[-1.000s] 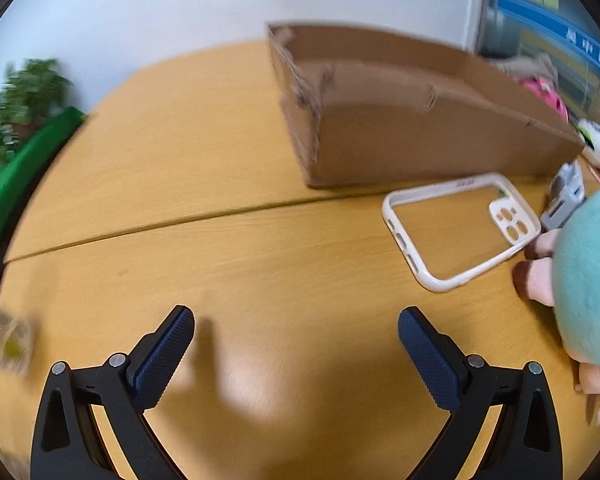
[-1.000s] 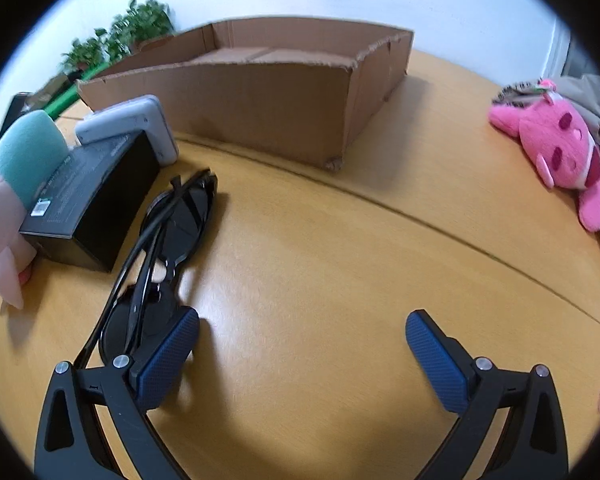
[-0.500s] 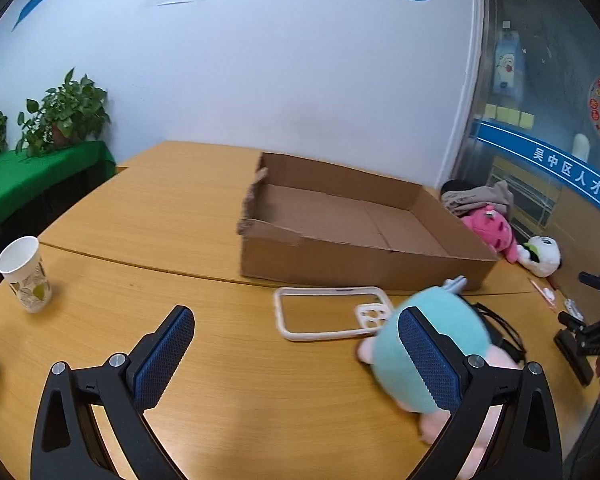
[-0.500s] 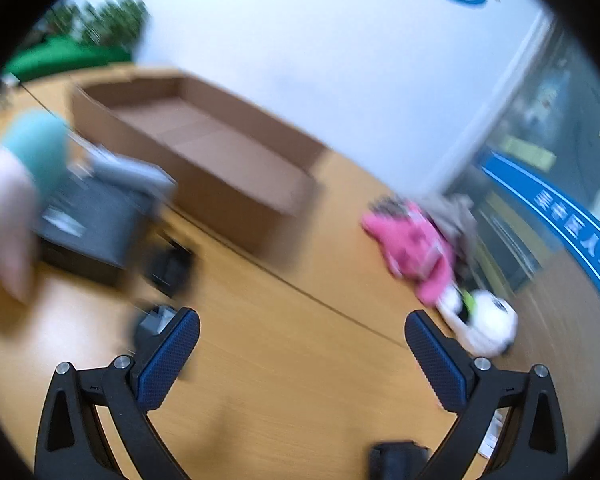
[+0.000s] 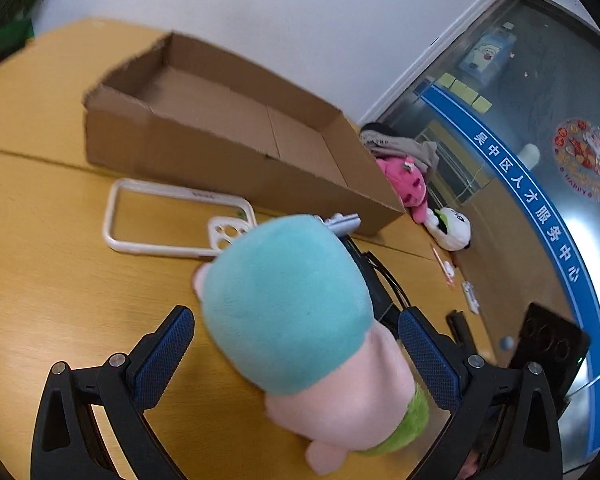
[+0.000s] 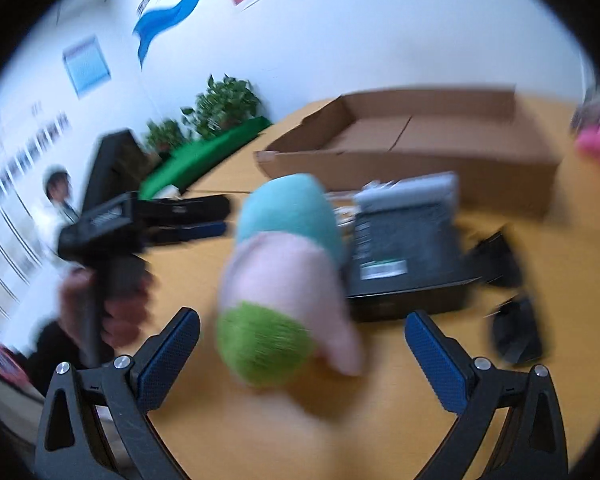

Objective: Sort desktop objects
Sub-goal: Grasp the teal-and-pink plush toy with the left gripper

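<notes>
2 grippers, both with jaws spread wide and nothing held. The left gripper (image 5: 296,350) now straddles the plush toy (image 5: 288,304) with a clear gap between each blue pad and the fabric; 0.5 s ago the toy sat further ahead, at the right pad only, and 1 s ago just its edge showed at the frame's right. The right gripper (image 6: 302,354) now faces the same plush toy (image 6: 284,272) from the other end, green base nearest; 0.5 s ago this view pointed toward the pink toy and the far wall, the plush at the far left edge.

The plush lies on its side on the tabletop (image 5: 60,280), teal head toward the cardboard box (image 5: 236,140), which stands open and empty.

Left view only: white phone case (image 5: 176,220) flat on the tabletop between plush and box, just beside the teal head; pink plush (image 5: 406,184) and white plush (image 5: 452,228) past the box's right end; the other gripper's dark body at lower right.

Right view only, heavily blurred: a black box (image 6: 404,256) touching the plush's right side, a grey item (image 6: 412,192) at its far edge, black sunglasses (image 6: 512,308) to its right, and a hand (image 6: 108,300) gripping the left tool's handle (image 6: 96,304). Potted plants (image 6: 224,104) stand behind.
</notes>
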